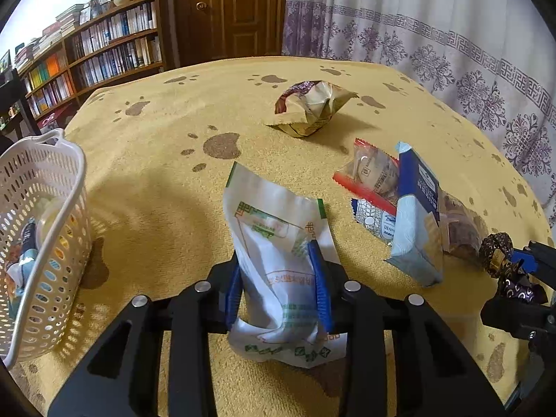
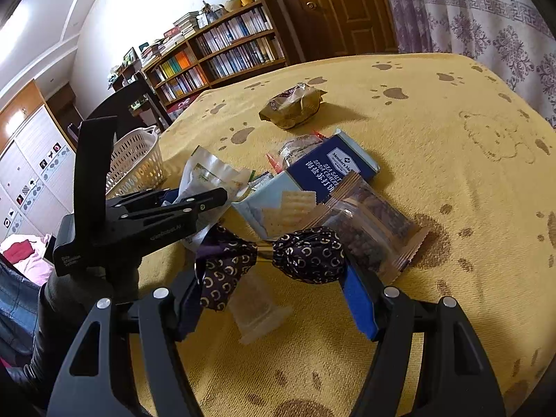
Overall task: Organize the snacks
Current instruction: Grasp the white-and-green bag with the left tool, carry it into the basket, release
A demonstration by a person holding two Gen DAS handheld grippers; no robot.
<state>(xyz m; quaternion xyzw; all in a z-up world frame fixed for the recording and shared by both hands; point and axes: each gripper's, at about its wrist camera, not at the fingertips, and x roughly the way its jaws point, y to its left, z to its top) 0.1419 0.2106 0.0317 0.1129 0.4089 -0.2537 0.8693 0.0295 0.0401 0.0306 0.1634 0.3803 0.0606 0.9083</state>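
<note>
Left gripper clamped on a white-and-green snack bag, held clear above the counter; right gripper closed on a dark twist-wrapped candy, pinched at the round end, loose tail hanging to the left. Could slip: thin crinkly film squeezed only at mid-body, likely to slide out on a quick swing toward the white basket at far left. Could also roll free: rounded candy caught between flat pads. Risk of collision too, both grippers close together over the same pile. Might snag the cracker pack or the clear bag of dark snacks just beyond the candy. Further back, a red-edged packet and a gold bag sitting apart. Soft yellow cloth with brown paw prints over the counter, prone to bunching. Behind, a bookshelf, a wooden door, patterned curtains.
</note>
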